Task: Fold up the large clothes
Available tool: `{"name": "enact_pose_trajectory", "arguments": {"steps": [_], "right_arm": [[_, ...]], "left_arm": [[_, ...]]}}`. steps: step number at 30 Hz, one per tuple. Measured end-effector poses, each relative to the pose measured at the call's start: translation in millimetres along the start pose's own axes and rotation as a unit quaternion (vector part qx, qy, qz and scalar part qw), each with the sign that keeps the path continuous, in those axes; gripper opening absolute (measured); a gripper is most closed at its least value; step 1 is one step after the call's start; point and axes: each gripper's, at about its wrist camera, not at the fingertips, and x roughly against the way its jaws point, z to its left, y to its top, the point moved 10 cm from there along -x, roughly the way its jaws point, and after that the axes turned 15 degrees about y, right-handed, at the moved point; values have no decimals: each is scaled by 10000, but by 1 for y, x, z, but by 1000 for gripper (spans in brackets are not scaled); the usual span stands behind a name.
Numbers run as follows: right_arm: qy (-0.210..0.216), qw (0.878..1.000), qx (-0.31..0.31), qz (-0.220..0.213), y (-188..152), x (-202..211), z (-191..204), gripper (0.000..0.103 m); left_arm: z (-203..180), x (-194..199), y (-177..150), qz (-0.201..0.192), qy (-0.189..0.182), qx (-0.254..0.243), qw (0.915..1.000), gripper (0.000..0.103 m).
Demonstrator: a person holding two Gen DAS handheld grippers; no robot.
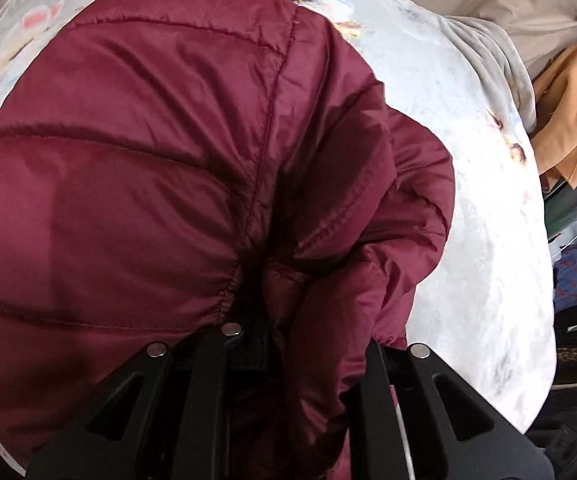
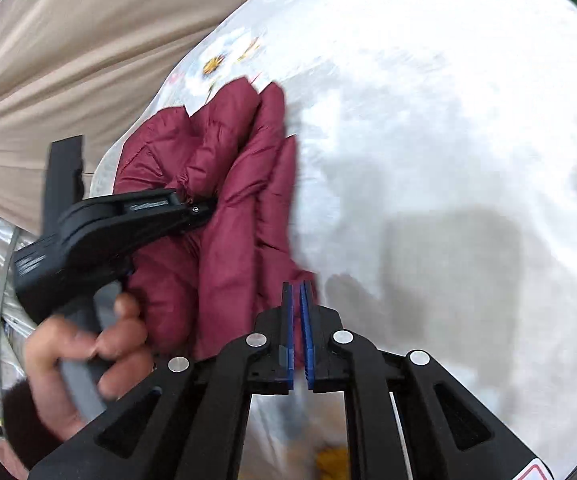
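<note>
Left tongs (image 2: 204,206) pinch the maroon jacket (image 2: 224,216); right tongs (image 2: 298,292) empty

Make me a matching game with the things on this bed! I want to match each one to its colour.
Things:
1. puffer jacket
2. bedsheet
3. right gripper's pads
4. cloth beside the bed

Colours:
A. orange
B. dark red
C. blue
D. white with flowers

Pairs: 1-B, 2-D, 3-C, 4-A
</note>
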Motion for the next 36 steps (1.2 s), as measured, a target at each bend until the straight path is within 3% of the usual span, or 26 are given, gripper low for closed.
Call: {"name": "enact_pose_trajectory", "arguments": {"steps": [3, 5, 6, 7, 9, 12, 14, 17, 20, 24, 26, 27, 28, 30, 32, 36], "right_arm": [[-20, 9999, 21, -110, 4, -6, 16, 11], [-17, 9998, 161, -152, 4, 21, 11, 18], [-26, 9993, 298, -205, 6, 30, 17, 30], [-31, 9988, 419, -248, 6, 36, 22, 46], [12, 9965, 761, -349, 16, 41, 44, 57], [229, 9918, 1199, -378, 28, 38, 83, 62], [429, 9885, 1411, -345, 34, 27, 109, 68], [482, 9851, 1645, -143, 37, -1, 132, 74], [228, 9870, 1578, 206, 37, -36, 127, 74], [395, 9915, 1023, 696, 25, -65, 109, 74], [339, 9905, 1049, 817, 22, -73, 103, 55], [312, 9896, 1107, 865, 21, -72, 102, 20], [339, 9906, 1114, 718, 26, -63, 102, 6], [501, 9917, 1144, 299, 37, -37, 101, 5], [310, 9930, 1117, 216, 42, -29, 84, 5], [-345, 9931, 746, 833, 20, -62, 5, 2]], "left_arm": [[-3, 21, 4, -106, -285, -7, 9995, 24], [8, 49, 4, -182, -675, 183, 9974, 31], [14, 65, 5, -250, -835, 261, 9959, 42], [24, 85, 7, -380, -1044, 361, 9932, 59], [49, 119, 9, -703, -1365, 686, 9858, 79], [90, 165, 11, -1080, -1772, 1054, 9725, 82], [115, 176, 12, -1255, -1626, 1213, 9711, 82], [156, 168, 8, -1327, -956, 1163, 9797, 82], [174, 142, -9, -989, -618, 1191, 9860, 81], [175, 111, -32, -665, -443, 1106, 9907, 78], [167, 97, -44, -497, -376, 1010, 9929, 75], [168, 94, -50, -448, -348, 973, 9936, 74], [165, 91, -53, -442, -258, 952, 9941, 74], [158, 89, -54, -491, -210, 813, 9953, 74], [147, 82, -55, -464, -118, 612, 9970, 74], [125, 60, -64, -347, 205, 226, 9989, 77]]}}
